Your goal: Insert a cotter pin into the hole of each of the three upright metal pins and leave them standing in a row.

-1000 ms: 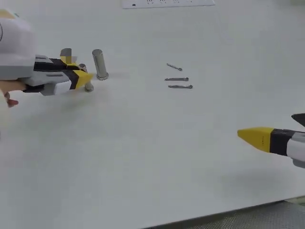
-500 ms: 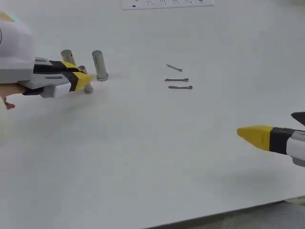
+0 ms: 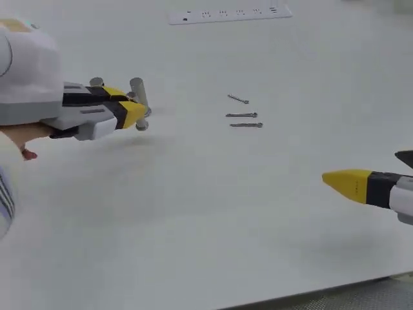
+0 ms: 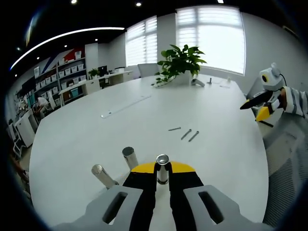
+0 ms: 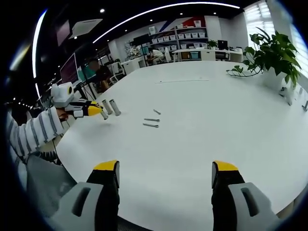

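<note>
Surface: white table (image 3: 206, 213), large, matte; white strip (image 3: 229, 13) at far edge.
Room: open office; windows (image 4: 209, 38) w/ blinds, plant (image 4: 180, 62) at table's far end, shelves (image 4: 57, 72) far left.
L gripper (image 4: 162, 168): jaws narrow, clamped on one upright metal pin (image 4: 162, 162), far left.
Other pins (image 4: 129, 156): two, upright, just beside held pin.
Cotter pins (image 3: 243, 115): three, flat on table, right of pins.
R gripper (image 5: 166, 168): jaws wide, holding nothing, near right.

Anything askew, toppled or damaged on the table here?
Nothing stands out. All three pins stand upright, one held in the left gripper; three cotter pins lie loose, not quite parallel. No damage shows.
</note>
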Motion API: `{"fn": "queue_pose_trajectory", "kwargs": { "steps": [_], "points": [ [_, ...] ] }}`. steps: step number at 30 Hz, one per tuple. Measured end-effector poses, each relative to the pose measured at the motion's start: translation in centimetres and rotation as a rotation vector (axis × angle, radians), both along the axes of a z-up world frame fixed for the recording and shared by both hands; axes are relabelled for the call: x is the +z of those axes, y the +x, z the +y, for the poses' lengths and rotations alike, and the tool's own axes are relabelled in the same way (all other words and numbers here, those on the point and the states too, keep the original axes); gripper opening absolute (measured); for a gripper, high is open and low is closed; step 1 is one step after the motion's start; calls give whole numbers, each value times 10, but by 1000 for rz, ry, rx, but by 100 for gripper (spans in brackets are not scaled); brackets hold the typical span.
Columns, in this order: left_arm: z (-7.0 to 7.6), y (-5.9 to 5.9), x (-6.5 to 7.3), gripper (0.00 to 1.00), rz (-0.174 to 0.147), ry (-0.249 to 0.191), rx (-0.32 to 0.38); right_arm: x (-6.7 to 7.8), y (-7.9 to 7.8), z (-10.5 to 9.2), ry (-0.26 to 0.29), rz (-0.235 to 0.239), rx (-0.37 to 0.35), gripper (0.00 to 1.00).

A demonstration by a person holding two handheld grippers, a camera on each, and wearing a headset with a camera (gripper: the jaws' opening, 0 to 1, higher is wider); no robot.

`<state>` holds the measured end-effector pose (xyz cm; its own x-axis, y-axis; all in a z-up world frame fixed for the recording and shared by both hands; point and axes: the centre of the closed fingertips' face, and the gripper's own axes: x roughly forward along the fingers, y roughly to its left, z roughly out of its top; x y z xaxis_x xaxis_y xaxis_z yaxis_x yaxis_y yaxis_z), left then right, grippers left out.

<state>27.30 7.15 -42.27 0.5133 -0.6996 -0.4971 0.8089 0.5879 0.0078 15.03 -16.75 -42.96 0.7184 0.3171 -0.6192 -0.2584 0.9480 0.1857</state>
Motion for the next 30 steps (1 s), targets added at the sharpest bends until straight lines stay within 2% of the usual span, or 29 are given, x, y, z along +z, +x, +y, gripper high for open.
{"fn": "queue_pose_trajectory", "kwargs": {
  "steps": [6,14,20,25,30],
  "points": [
    [-16,-17,3,5,-4,7,-38,1,0,1,8,-9,12,76],
    [-37,-36,-4,5,25,7,-57,6,1,1,12,-25,27,76],
    [-43,-46,-14,5,39,27,-49,7,2,3,22,-32,40,76],
    [-49,-54,-20,5,71,0,-36,7,1,5,26,-34,55,76],
    [-52,-60,-27,5,64,23,-36,9,0,6,30,-36,69,75]
  ]
}}
